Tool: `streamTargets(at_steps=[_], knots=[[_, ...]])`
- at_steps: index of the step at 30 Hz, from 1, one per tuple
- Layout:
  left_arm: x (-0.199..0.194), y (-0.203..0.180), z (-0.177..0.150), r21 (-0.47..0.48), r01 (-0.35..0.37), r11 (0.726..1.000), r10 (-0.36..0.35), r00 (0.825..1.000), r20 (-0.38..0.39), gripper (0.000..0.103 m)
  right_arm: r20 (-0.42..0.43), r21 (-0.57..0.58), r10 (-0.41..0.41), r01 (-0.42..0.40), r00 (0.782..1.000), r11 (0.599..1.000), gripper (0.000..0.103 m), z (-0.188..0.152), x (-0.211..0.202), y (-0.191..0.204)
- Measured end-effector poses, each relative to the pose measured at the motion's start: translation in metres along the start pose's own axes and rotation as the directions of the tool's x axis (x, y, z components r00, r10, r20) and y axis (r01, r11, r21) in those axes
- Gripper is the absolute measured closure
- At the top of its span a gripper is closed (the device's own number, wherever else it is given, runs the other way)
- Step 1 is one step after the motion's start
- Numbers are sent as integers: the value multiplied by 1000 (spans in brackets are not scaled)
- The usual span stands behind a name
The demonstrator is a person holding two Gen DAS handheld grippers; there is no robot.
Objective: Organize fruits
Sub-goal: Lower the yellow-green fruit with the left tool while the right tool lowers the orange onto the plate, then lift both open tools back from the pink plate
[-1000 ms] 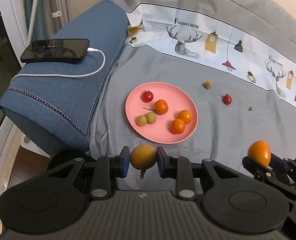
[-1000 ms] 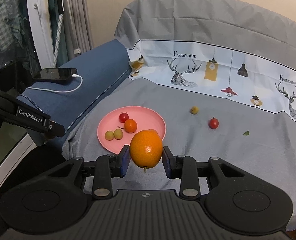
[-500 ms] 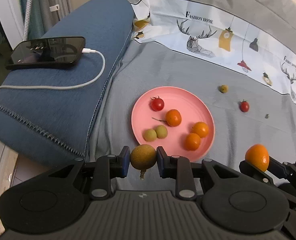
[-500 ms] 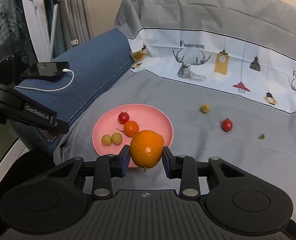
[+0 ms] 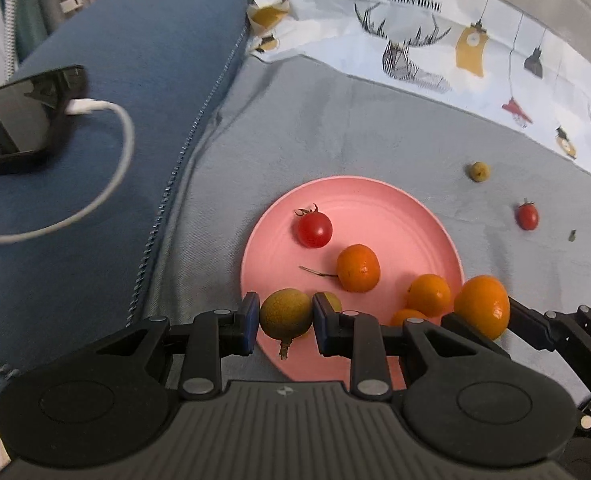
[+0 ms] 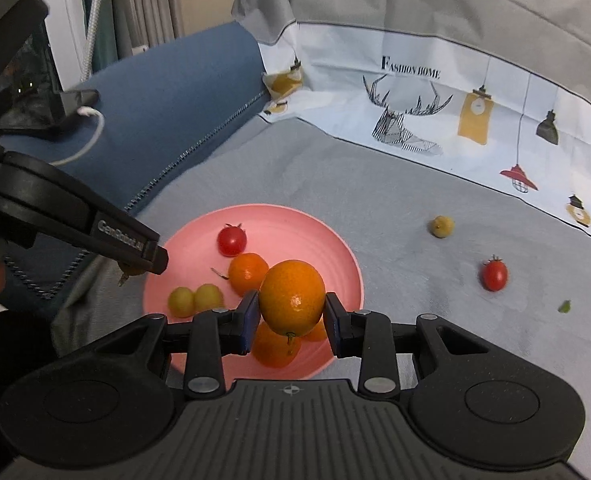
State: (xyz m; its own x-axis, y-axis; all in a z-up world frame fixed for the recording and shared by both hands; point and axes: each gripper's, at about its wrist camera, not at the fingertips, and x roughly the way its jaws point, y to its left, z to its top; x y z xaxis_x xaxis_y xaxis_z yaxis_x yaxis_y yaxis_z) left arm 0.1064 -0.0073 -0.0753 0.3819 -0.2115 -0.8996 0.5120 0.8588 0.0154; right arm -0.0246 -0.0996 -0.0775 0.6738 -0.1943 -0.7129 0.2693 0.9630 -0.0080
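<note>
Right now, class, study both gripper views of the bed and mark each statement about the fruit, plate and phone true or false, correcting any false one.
1. The left gripper holds a brownish-green fruit. True.
2. The right gripper is empty. False: it is shut on an orange.
3. The pink plate has one cherry tomato on it. True.
4. No fruit is left on the grey sheet. False: a second tomato and a small yellow-green fruit lie beyond the plate.
5. The phone is unplugged. False: a white cable is plugged into it.
</note>
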Motion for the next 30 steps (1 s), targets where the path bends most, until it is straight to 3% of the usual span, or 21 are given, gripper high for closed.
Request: streamTargets(at_steps=[10,11,12,13,14,15,16,20,27,30], knots=[[50,-10,16,57,-11,998,14,999,-40,68,-50,-50,3,-6,999,999,66,4,45,-1],[51,-10,18,64,-3,998,6,999,-37,61,-50,-55,14,-17,999,998,66,6,48,0],[50,-10,21,67,1,998,2,1000,-30,33,-40,-60,27,-29,999,998,60,8,48,0],[48,-9,22,63,-5,998,6,1000,-15,6,-26,-68,35,-36,999,997,41,11,48,1],[43,-8,23,52,-18,998,17,1000,18,0,-11,-81,36,-37,999,996,31,13,46,2],[36,-6,22,42,-27,999,24,998,56,0,11,-95,30,-29,999,995,17,16,42,3],[30,-5,22,46,-24,999,21,997,72,0,29,-104,24,-21,999,994,14,17,38,3],[10,-3,12,59,-20,998,16,998,61,0,28,-103,17,-14,999,995,11,15,17,1],[-46,9,-37,30,-66,997,63,995,79,0,-33,-20,-6,6,999,1000,5,-16,-38,-1],[-68,12,-57,22,-87,996,84,993,81,0,-22,-7,-30,30,999,1000,4,-26,-64,4]])
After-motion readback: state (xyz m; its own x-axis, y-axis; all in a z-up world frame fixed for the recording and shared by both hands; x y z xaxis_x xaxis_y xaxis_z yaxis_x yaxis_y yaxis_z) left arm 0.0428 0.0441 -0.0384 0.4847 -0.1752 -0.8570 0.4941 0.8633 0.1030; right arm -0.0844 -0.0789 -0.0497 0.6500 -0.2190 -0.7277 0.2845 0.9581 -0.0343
